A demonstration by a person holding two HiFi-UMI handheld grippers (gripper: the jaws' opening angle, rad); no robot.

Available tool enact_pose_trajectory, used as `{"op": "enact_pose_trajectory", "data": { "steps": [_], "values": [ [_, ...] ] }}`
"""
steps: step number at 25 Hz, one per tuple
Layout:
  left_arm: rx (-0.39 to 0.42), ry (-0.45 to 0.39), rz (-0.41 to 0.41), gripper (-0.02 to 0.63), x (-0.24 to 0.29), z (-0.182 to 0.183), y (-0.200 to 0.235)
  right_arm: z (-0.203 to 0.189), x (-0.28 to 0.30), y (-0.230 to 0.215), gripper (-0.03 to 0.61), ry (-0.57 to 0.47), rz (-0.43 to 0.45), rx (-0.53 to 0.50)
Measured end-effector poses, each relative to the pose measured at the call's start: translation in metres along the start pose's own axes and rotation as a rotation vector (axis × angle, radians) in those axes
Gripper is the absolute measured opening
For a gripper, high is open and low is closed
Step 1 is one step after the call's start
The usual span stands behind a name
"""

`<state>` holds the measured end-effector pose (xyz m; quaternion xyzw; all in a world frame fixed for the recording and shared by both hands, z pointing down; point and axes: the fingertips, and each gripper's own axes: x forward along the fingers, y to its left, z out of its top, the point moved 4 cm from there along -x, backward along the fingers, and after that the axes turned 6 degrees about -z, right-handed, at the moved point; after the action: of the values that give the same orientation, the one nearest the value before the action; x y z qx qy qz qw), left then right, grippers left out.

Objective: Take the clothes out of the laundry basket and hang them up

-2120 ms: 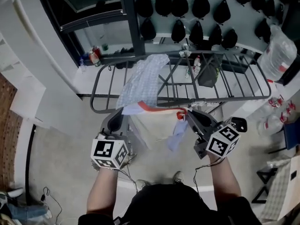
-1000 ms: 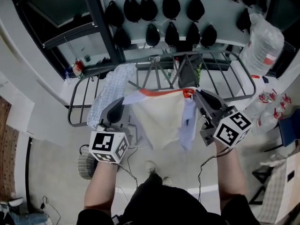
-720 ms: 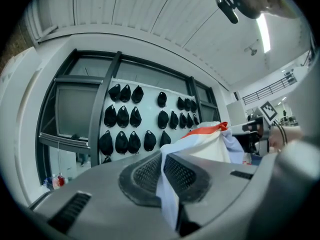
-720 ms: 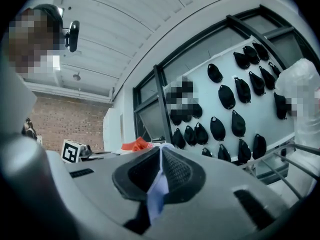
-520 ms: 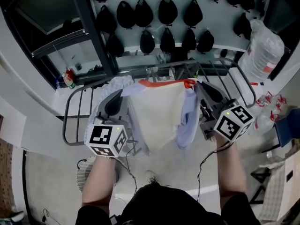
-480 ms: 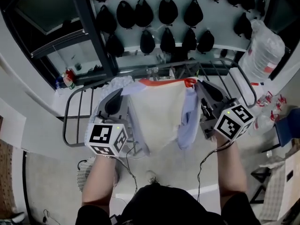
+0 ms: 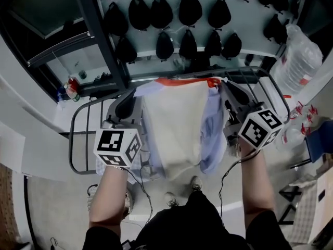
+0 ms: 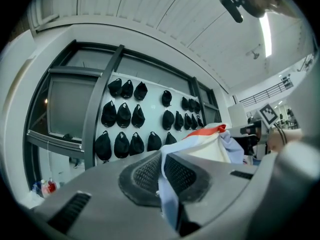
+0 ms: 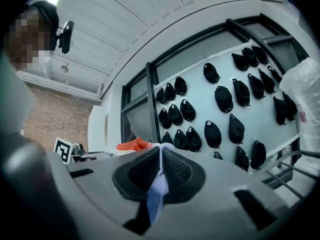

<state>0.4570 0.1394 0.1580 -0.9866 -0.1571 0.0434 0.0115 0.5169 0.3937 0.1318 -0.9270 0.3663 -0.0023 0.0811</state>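
Garment (image 7: 174, 124), cream with a red collar band and pale-blue edges, hangs spread between both grippers above the drying rack (image 7: 72, 139). On the left, the left gripper (image 8: 163, 174) has its jaws pressed together on a top corner of the cloth. On the right, the right gripper (image 9: 160, 171) pinches the opposite corner just as tightly. The step in hand looks like draping. It would go best with the top edge taut and level, lowered across a free rail, and both corners released only once cloth falls on either side.
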Motion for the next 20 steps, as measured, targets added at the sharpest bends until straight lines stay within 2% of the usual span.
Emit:
{"op": "enact_pose_trajectory", "data": {
  "steps": [10, 20],
  "values": [
    [-0.022, 0.083, 0.063, 0.012, 0.05, -0.041, 0.037, -0.031, 0.072, -0.041, 0.018, 0.065, 0.042, 0.028],
    [-0.061, 0.229, 0.151, 0.014, 0.114, -0.119, 0.068, -0.113, 0.149, -0.109, 0.018, 0.239, 0.09, 0.092]
  ]
}}
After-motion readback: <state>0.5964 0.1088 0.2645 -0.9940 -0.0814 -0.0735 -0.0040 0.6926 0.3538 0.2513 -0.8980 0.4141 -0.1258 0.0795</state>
